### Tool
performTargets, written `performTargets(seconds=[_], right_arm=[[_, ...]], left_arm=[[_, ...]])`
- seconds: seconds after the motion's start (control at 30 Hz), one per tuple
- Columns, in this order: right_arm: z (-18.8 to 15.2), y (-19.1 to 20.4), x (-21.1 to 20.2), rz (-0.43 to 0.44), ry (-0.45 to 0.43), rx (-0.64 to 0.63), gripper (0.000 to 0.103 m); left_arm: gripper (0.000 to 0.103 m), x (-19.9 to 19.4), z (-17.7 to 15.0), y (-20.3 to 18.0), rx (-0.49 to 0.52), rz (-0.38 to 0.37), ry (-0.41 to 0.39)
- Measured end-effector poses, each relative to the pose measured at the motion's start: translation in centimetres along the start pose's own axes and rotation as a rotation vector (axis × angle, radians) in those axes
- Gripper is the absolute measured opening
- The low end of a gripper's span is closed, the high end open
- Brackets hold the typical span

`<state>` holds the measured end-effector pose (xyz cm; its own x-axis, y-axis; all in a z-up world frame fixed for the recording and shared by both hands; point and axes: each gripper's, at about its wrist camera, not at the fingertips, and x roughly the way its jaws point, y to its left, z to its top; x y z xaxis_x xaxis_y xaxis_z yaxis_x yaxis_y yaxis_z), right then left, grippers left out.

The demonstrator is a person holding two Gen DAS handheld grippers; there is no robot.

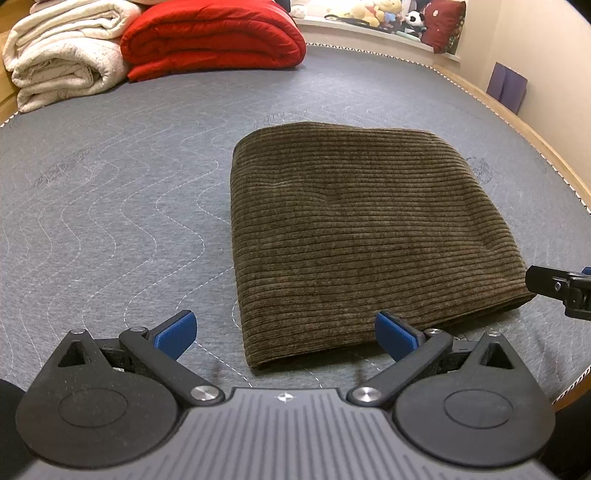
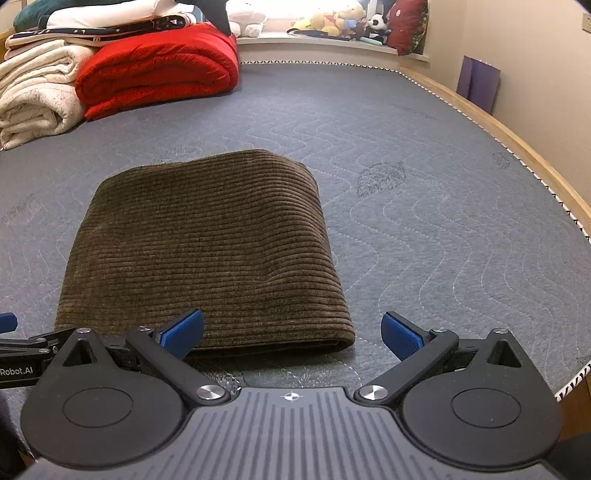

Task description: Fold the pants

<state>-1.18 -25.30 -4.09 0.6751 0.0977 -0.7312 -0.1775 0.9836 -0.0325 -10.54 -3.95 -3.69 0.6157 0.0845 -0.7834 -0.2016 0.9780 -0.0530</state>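
The brown corduroy pants (image 1: pixel 362 236) lie folded into a flat rectangular bundle on the grey quilted mattress (image 1: pixel 110 206). My left gripper (image 1: pixel 284 334) hovers open at the bundle's near left corner, its blue pads spread wide with nothing between them. In the right wrist view the same pants (image 2: pixel 207 251) sit left of centre, and my right gripper (image 2: pixel 291 332) is open just short of the near right corner. Part of the right gripper (image 1: pixel 565 288) shows at the far right of the left wrist view. The left gripper (image 2: pixel 22 343) edges in at the right wrist view's left side.
A rolled red quilt (image 1: pixel 214 37) and cream blankets (image 1: pixel 62 55) are stacked at the mattress's far left. A wooden bed frame (image 2: pixel 517 147) runs along the right edge by the wall. Plush toys (image 2: pixel 340 22) line a far ledge. Bare mattress surrounds the pants.
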Motion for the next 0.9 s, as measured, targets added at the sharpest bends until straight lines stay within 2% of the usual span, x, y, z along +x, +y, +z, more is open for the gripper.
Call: performTargets(seconds=[0.9], right_arm=[[-0.07, 0.23, 0.08, -0.003, 0.000, -0.003, 0.102]], left_arm=[[0.103, -0.10, 0.11, -0.13, 0.001, -0.007, -0.004]])
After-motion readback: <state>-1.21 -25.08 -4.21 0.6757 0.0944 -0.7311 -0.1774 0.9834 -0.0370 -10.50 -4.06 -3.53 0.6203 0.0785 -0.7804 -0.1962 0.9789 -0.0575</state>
